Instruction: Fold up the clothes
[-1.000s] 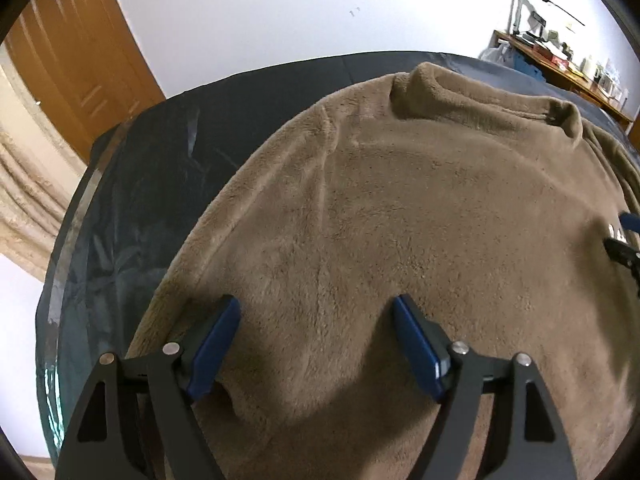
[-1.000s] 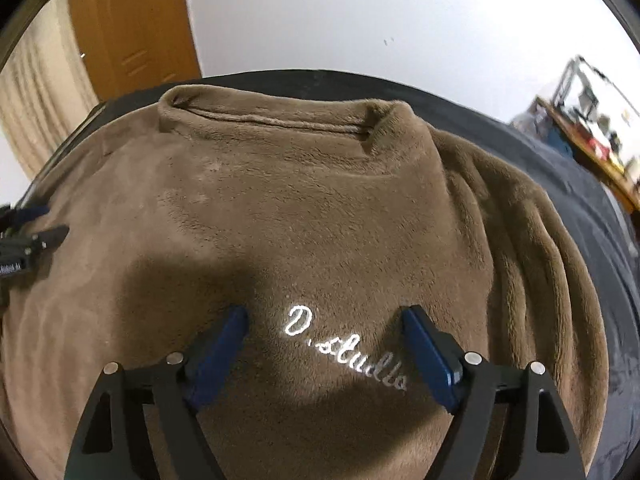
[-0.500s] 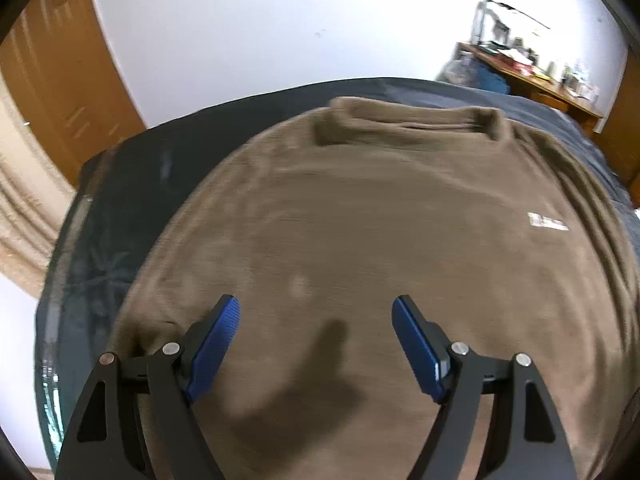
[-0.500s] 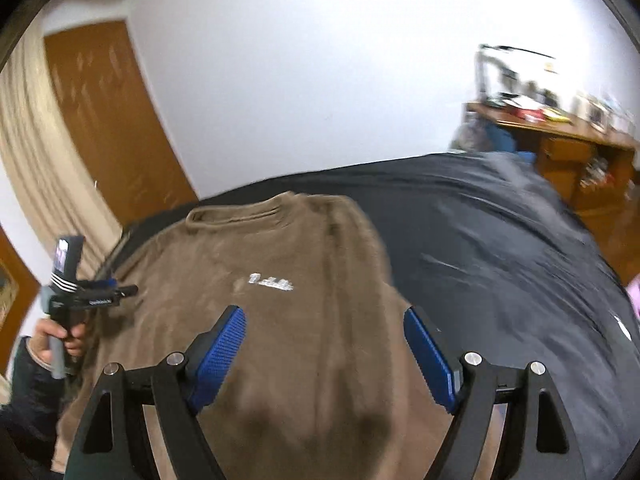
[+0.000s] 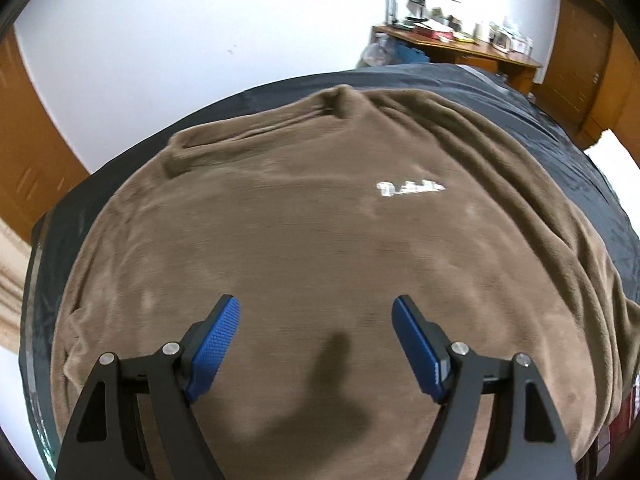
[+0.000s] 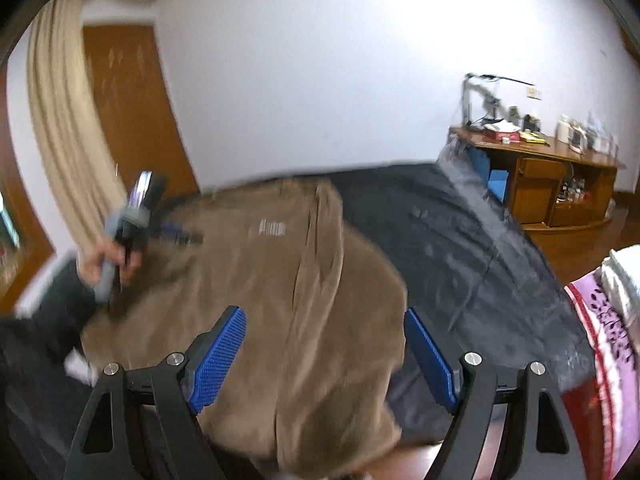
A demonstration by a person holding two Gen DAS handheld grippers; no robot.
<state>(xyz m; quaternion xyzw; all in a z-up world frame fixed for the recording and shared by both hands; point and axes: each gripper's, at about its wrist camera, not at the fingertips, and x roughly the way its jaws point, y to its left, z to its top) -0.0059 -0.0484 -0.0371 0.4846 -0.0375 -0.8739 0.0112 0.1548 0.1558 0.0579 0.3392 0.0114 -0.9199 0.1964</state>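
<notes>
Looks like the very start of the fold: the brown fleece sweatshirt [image 5: 312, 240] lies spread flat, front up, on the dark-covered bed [image 5: 560, 140], collar at the far end, nothing folded over yet. Both grippers hang above it with nothing in them, left gripper [image 5: 316, 344] and right gripper [image 6: 324, 356] both spread wide, touching no cloth. Next move, I'd guess, is dropping onto a sleeve or side edge and pinching it.

Dark bedcover [image 5: 560, 148], white wall [image 6: 320, 60], wooden door [image 6: 128, 112], beige curtain [image 6: 60, 128], cluttered wooden sideboard [image 6: 560, 176]
</notes>
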